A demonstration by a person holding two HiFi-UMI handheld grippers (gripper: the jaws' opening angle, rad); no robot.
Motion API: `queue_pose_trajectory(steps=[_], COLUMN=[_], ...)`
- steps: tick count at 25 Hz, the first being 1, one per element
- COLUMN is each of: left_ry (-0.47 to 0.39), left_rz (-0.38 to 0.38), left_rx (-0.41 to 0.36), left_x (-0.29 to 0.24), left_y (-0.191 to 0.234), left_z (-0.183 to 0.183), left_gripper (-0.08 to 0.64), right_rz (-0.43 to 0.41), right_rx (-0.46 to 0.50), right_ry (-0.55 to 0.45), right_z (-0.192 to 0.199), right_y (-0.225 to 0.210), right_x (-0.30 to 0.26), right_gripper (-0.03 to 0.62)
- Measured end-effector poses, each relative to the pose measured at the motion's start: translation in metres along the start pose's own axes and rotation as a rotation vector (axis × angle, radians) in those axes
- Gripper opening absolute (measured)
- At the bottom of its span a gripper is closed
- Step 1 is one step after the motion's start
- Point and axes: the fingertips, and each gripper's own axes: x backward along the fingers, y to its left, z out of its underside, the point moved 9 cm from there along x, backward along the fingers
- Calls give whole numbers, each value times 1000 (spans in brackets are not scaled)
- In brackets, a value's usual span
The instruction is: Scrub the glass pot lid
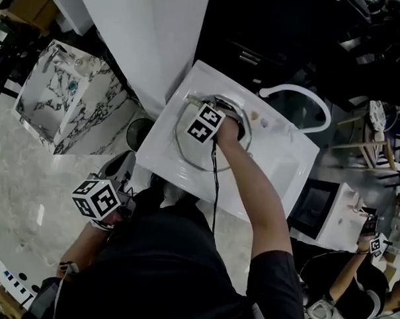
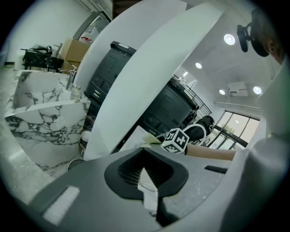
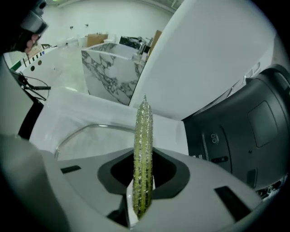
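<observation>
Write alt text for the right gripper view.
The right gripper is shut on a yellow-green nubbly scrubber, seen edge-on and pointing up. Behind it, the glass pot lid rests on a white sink, with a dark appliance at right.

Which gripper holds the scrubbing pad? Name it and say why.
The right gripper: its jaws clamp the yellow-green scrubbing pad over the glass lid in the white sink. The left gripper is shut on nothing, away from the sink.

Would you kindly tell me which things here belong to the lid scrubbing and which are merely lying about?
For the job: glass lid, yellow-green scrubber, right tongs clamped on it, white sink.
Lying about: left tongs, shut and empty; marbled basin; curved white spout; black unit.
</observation>
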Motion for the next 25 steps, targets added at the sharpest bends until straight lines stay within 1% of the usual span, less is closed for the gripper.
queue_pose_trajectory(steps=[2,5,6,9,14,16,20,25], left_ry=[-5,1,5,22,47,51,60,77], left_rz=[-16,-27,-28,-17,18,29,49,72], left_rx=[14,24,25,21,-8,-17,-26,-36], left_x=[6,9,8,3,-11,-15,-24,-34], left_y=[7,12,13,12,0,-5,-10,-18], left_z=[1,3,3,3,-2,-4,-6,-7], left_gripper=[0,0,0,0,0,0,0,0], right_rz=[-4,-14,-12,-14,-81,-96,-98,-109], right_rx=[2,-13,3,90,194,220,225,186], right_ry=[48,65,64,51,29,28,32,16], right_z=[5,9,8,0,-17,-22,-25,-18], right_y=[-2,2,6,21,55,69,95,126], right_x=[-17,-26,-26,-23,-11,-7,0,13], right_gripper=[66,66,66,66,66,66,66,66])
